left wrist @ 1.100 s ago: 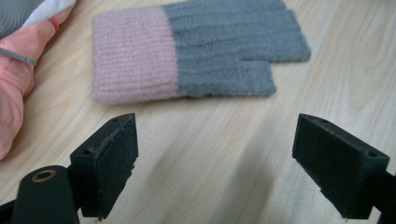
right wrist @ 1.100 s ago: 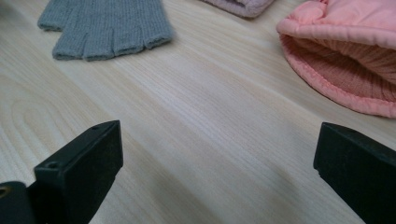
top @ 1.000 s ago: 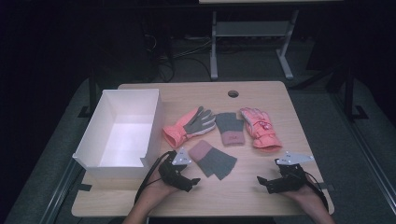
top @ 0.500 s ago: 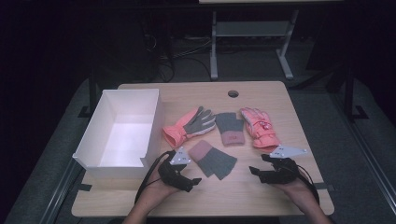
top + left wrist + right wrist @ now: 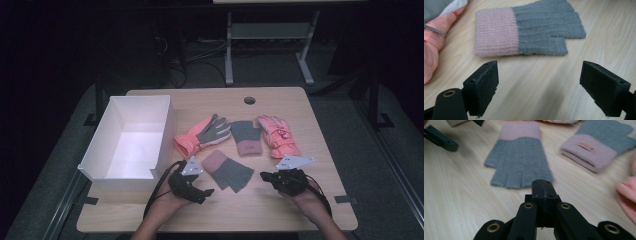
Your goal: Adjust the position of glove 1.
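A grey knit fingerless glove with a pink cuff [image 5: 227, 170] [image 5: 529, 30] [image 5: 520, 160] lies flat on the table between my two grippers. My left gripper [image 5: 204, 192] [image 5: 546, 85] rests just left of it, open, with its jaws wide apart and only bare wood between them. My right gripper [image 5: 263, 176] [image 5: 543, 187] is just right of the glove and points at its finger end. Its jaws have just been closing and now stand shut with nothing between them. The matching knit glove [image 5: 246, 137] [image 5: 596, 147] lies farther back.
A white open box [image 5: 120, 184] stands at the table's left. A pink glove with a grey palm [image 5: 202, 135] [image 5: 431, 47] lies left of the knit pair, and a pink ski glove [image 5: 278, 135] [image 5: 627, 195] right of it. A round cable hole [image 5: 249, 100] is near the far edge.
My right gripper has moved left toward the near knit glove and its jaws have gone from open to shut. The left gripper has stayed put.
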`<action>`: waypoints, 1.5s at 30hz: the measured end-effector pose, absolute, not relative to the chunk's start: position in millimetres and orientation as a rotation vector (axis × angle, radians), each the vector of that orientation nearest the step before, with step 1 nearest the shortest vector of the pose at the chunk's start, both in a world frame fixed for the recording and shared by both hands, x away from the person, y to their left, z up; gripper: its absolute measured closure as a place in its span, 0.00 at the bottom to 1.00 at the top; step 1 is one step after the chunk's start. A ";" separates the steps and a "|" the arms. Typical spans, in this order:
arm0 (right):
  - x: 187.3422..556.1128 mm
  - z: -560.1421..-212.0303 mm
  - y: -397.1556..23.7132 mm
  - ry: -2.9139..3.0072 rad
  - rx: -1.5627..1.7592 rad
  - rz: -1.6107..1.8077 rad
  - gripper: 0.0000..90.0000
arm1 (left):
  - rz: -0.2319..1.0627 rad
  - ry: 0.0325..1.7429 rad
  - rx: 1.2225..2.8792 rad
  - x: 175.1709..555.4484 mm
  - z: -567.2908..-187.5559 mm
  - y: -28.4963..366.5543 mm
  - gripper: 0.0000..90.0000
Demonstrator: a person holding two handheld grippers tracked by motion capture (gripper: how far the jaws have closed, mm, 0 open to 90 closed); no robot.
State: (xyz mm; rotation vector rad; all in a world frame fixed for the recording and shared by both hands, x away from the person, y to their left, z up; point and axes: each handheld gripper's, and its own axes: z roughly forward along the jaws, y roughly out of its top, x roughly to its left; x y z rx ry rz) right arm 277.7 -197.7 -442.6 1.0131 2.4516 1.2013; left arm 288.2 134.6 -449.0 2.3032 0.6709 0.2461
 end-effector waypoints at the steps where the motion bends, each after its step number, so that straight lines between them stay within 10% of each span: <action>1: 277.7 -442.6 -197.7 2.452 1.013 1.201 1.00 | 0.246 0.671 2.303 288.2 -449.0 134.6 0.17; 25: 295.6 -466.1 -136.1 2.618 0.893 1.114 1.00 | 0.256 0.624 2.309 294.2 -445.5 127.4 0.17; 38: 292.7 -466.7 -143.0 2.617 0.895 1.111 1.00 | 0.241 0.666 2.302 324.8 -430.0 121.8 0.92; 45: 291.2 -466.2 -144.4 2.626 0.889 1.108 1.00 | 0.280 0.714 2.320 350.8 -432.2 106.6 1.00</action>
